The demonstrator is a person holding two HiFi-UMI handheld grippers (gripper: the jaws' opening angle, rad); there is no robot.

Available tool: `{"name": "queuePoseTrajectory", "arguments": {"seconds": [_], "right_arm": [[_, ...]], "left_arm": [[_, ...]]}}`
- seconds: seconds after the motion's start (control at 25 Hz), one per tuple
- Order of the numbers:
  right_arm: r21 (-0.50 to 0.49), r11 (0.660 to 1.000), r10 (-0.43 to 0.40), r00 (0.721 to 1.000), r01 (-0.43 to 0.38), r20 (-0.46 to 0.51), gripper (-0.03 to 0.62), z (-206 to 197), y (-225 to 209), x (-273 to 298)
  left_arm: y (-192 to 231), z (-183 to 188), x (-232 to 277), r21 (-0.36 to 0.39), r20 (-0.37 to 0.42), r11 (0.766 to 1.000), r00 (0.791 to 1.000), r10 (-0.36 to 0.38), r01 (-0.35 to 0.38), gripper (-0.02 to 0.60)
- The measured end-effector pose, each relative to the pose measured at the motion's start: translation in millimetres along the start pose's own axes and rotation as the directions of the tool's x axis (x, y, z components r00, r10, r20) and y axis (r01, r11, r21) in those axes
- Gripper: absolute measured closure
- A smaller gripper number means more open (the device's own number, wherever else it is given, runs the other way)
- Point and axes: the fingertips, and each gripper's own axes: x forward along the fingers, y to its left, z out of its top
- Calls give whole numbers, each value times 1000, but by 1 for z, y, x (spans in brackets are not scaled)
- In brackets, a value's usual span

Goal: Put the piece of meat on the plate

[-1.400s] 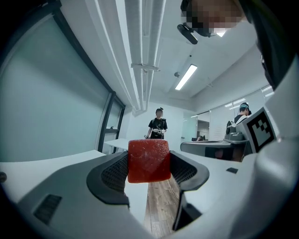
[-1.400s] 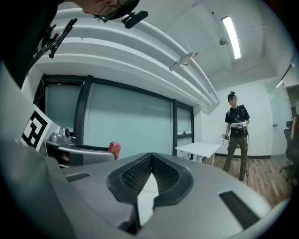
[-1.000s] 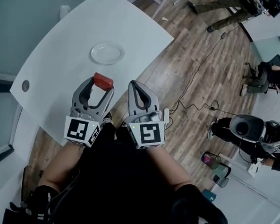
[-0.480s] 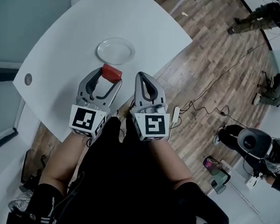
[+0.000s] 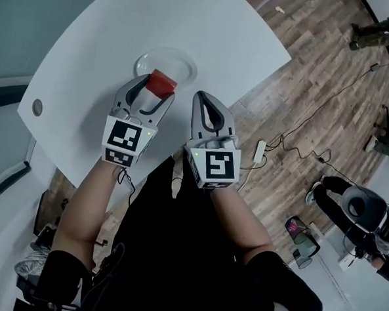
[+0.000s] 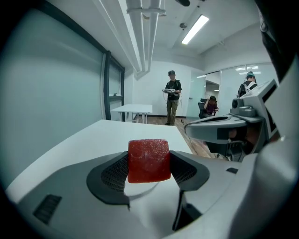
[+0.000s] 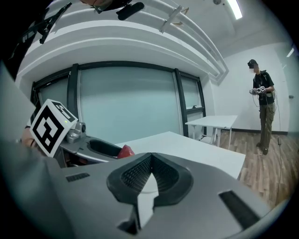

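Head view: the left gripper (image 5: 158, 89) pinches the red piece of meat (image 5: 162, 84) above the near rim of the clear plate (image 5: 182, 60) on the white table (image 5: 90, 40). The meat's longer side spans jaw to jaw.

Left gripper view: a near-square face looks back at the camera.

Right gripper view: the right gripper (image 7: 150, 179) sits beside the plate, jaws pressed together on nothing.

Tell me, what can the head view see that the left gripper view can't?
Only the head view shows the person's arms and a white power strip on the floor. Only the left gripper view shows ceiling lights and a person standing far back. Both show the red piece of meat clamped in the left hand-held gripper, the right hand-held gripper and the white table.
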Motion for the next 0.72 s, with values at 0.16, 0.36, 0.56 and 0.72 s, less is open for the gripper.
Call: {"name": "queuePoseTrajectory", "arguments": {"seconds": [0.16, 0.36, 0.56, 0.72], "right_arm": [[12, 1000, 11, 1000, -11, -28, 591, -12, -6, 6], [39, 999, -3, 999, 5, -52, 591, -24, -22, 7], [50, 999, -17, 997, 21, -81, 591, -35, -39, 15], [67, 997, -26, 994, 33, -105, 591, -44, -43, 19]], "left_arm": [[11, -17, 21, 22, -89, 1000, 996, 4, -2, 304], [15, -33, 47, 32, -185, 999, 983, 0, 6, 304], [27, -50, 74, 28, -277, 999, 961, -6, 14, 304], [34, -55, 81, 12, -316, 1000, 949, -18, 23, 304]]}}
